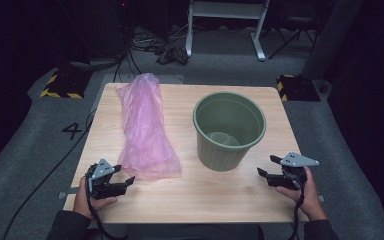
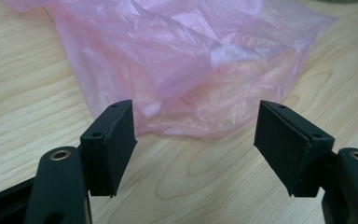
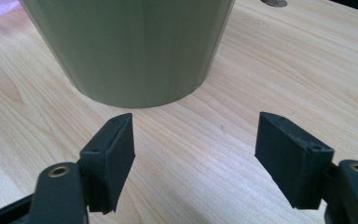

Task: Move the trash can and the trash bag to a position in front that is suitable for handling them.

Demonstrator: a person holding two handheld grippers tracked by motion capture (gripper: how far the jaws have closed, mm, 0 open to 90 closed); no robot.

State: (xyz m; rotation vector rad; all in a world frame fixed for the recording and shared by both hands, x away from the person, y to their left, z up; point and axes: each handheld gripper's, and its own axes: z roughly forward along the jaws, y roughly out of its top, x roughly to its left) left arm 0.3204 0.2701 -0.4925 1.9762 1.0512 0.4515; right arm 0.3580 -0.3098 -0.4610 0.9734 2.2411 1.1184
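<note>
Nearest the person, the left gripper (image 1: pixel 124 181) sits low over the near left part of the wooden table (image 1: pixel 205 195), jaws spread wide with nothing between them, pointing at the near edge of the pink plastic bag (image 1: pixel 145 127), which lies just ahead of the pads without touching them. Across the near right side, the right gripper (image 1: pixel 268 166) also has its jaws spread on nothing, aimed at the base of the green bucket (image 1: pixel 228 131). The bucket stands upright mid-table, just beside the bag, which stretches away toward the far left corner.
</note>
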